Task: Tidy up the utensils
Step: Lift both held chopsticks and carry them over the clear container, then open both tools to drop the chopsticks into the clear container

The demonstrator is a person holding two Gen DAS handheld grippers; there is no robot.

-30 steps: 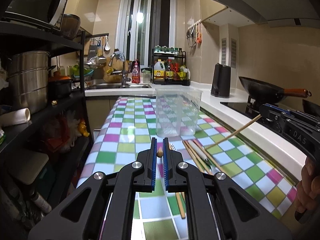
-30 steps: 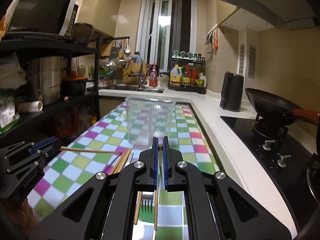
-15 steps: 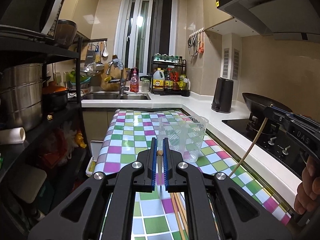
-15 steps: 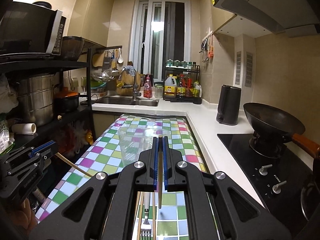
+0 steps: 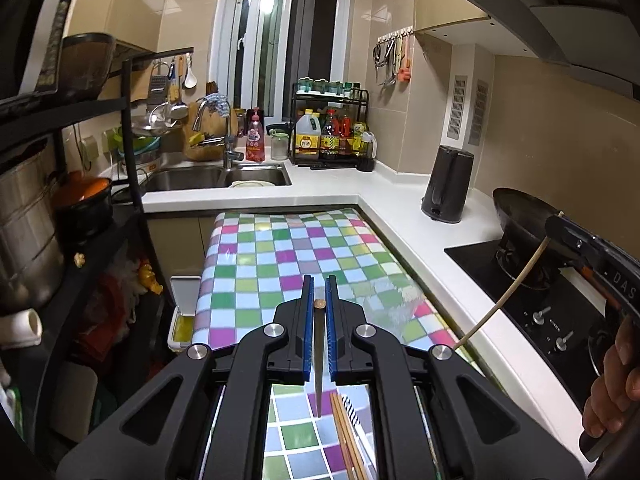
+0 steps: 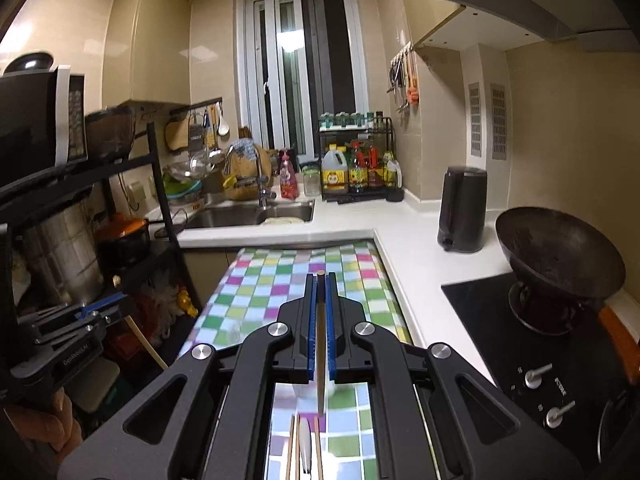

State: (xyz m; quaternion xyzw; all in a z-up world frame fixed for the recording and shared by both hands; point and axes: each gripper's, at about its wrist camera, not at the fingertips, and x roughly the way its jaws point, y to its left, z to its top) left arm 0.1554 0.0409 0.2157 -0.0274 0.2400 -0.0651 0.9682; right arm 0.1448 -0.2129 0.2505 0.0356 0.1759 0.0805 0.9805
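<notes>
Left tool (image 5: 319, 320) and right tool (image 6: 320, 320) each pinch one thin wooden chopstick (image 5: 319, 364) at 12 o'clock end; we judge it light, stiff, slippery.

Glossy checked oilcloth (image 5: 280, 256) covers the worktop. The chopsticks (image 5: 348, 440) look like smooth pale wood. White counter (image 5: 384, 196) shines; the sink (image 5: 224, 178) is brushed metal, the wok (image 6: 560, 264) matt dark, the kettle (image 6: 462, 208) matt black plastic.

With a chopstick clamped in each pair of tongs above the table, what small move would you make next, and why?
Probably bring both down over the clear plastic cup. The left tongs and right tongs each grip a wooden chopstick hanging tip-down, and the cup stands just beyond.
</notes>
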